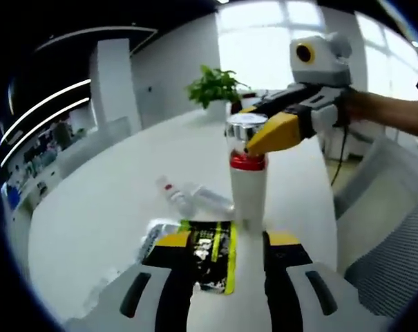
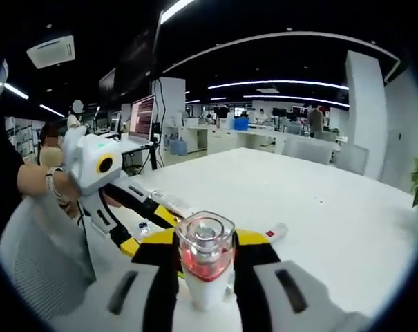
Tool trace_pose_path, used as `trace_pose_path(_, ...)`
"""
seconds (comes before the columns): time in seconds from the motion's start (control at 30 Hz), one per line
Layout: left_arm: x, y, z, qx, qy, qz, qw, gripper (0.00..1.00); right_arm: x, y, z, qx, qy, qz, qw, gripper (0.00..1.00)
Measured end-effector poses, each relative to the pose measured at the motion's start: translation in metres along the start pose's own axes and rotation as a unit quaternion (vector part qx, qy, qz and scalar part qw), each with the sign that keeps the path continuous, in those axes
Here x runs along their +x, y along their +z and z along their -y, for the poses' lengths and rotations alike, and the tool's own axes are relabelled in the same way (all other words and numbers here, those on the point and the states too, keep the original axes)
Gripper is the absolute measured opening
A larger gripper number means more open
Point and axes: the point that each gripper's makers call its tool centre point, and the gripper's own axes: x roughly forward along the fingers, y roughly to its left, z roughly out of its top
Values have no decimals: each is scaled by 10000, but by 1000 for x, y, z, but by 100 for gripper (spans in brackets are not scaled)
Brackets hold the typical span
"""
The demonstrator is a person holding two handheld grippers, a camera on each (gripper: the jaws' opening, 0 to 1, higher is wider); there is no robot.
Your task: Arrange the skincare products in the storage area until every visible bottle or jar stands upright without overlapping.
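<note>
white bottle [image 1: 249, 190], upright at frame centre on worktop [image 1: 112, 207]; right tongs [image 1: 258, 142] grasp its silver cap [image 1: 246, 128]. left tongs [image 1: 227, 259] released, lower frame.

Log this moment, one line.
right gripper: shut on white bottle, upright | left gripper: open, over sachet | clear bottle: lying down

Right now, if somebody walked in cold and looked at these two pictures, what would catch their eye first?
Most likely the tall white bottle with its red band and shiny cap, standing upright on the white table while the right tongs close on its cap. Next, a small clear bottle lying on its side beside it, then a flat yellow and black packet between the left tongs.
</note>
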Motion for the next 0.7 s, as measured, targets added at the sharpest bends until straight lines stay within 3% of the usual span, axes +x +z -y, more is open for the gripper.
trace_pose_path(0.5, -2, -7, -2, 27, 83, -154, 9998, 39, -2, 7, 5, 61, -112, 61, 9999, 35)
trace_pose_path(0.7, -7, -10, -6, 48, 176, -230, 9996, 40, -3, 6, 6, 58, -90, -94, 9999, 39)
